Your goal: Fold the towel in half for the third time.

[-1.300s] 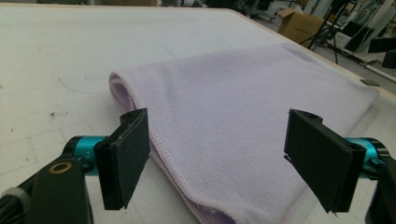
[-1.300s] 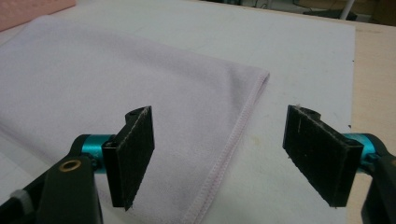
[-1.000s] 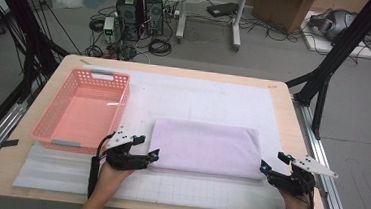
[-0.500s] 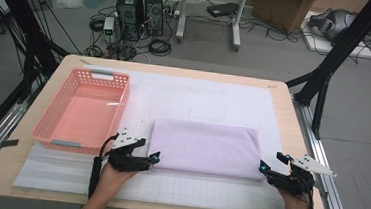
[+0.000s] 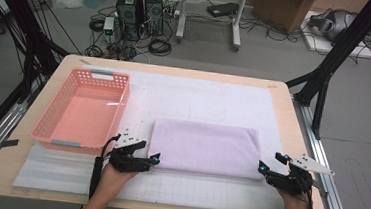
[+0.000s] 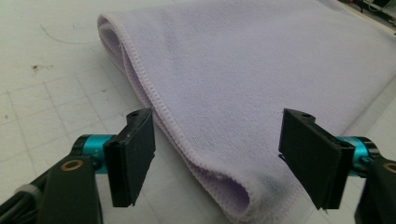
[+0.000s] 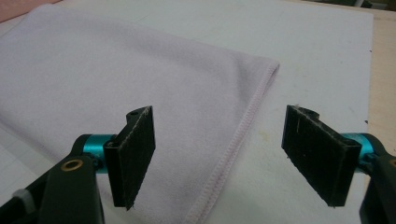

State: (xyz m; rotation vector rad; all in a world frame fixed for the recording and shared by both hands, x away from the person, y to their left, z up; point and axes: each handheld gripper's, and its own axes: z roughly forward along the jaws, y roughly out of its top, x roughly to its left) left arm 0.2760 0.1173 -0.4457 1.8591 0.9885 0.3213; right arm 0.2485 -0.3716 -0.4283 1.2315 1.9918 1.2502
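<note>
A folded lilac towel (image 5: 205, 147) lies flat on the white mat in the middle of the table. My left gripper (image 5: 151, 159) is open at the towel's near left corner; in the left gripper view the jaws stand wide apart around the towel's folded corner (image 6: 243, 196) without touching it. At the near right corner my right gripper (image 5: 265, 167) is open too, and its own view has the towel's stitched right edge (image 7: 243, 130) running between the jaws. Nothing is held.
An empty pink plastic basket (image 5: 51, 124) stands on the left side of the table, just beyond my left hand. The white gridded mat (image 5: 204, 98) covers most of the wooden tabletop. Black frame legs flank both table sides.
My left gripper has crept slightly right toward the towel's near left corner. The right gripper and the towel have stayed where they were.
</note>
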